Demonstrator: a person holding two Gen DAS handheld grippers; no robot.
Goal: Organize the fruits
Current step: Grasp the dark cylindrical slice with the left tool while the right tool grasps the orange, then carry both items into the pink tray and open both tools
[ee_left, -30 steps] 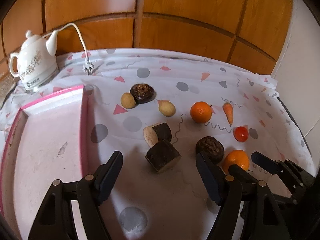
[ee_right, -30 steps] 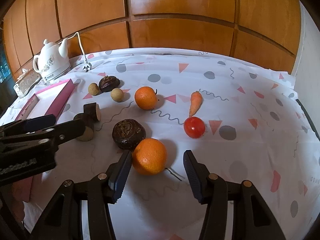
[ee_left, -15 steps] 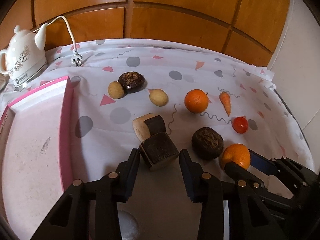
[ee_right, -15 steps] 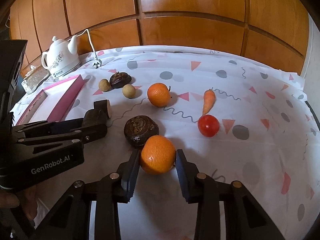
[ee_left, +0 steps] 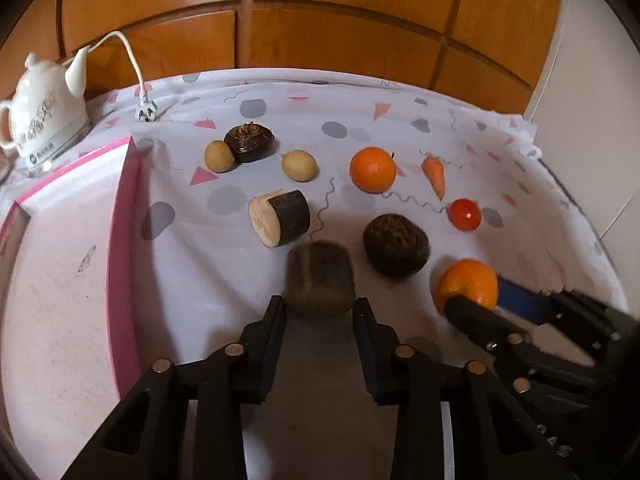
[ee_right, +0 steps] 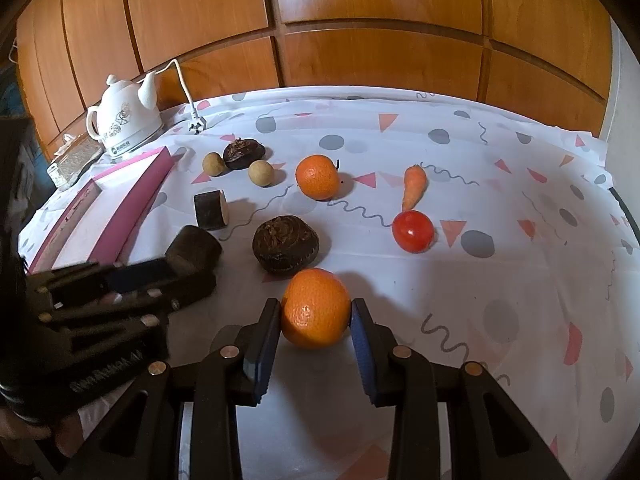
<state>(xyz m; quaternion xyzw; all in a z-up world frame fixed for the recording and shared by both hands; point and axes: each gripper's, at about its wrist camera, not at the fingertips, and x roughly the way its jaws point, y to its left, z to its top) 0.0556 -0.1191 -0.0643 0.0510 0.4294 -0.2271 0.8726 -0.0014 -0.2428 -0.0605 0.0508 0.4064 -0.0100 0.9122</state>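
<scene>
One container lay on the cloth: a shallow pink tray (ee_left: 125, 240) at the left edge, and nothing sat on its pale floor (ee_left: 52, 280). Two oranges were in play. The near orange (ee_right: 315, 309) was pinched between the pads of the right gripper (ee_right: 313, 322), both pads pressed against its sides; whether it was clear of the patterned tablecloth (ee_right: 500, 280) could not be told. The far orange (ee_right: 318, 177) rested well back on the cloth. Two dark cut chunks with pale ends were present: the left gripper (ee_left: 320, 312) had closed its fingers on the blurred dark chunk (ee_left: 320, 278), while the second chunk (ee_left: 280, 218) lay on its side just beyond it, pale face toward the tray. Two dark wrinkled round fruits showed as well, the near dark fruit (ee_right: 285, 243) just behind the gripped orange and the far dark fruit (ee_left: 249, 142) at the back. Two small tan round fruits flanked that far one: the left tan fruit (ee_left: 219, 156) touching it, the right tan fruit (ee_left: 299, 165) a little apart. One carrot (ee_right: 414, 186) lay tip toward one red tomato (ee_right: 413, 231), near each other. One white kettle (ee_right: 125, 124) stood behind the tray, its cord plug (ee_right: 197, 125) lying on the cloth.
</scene>
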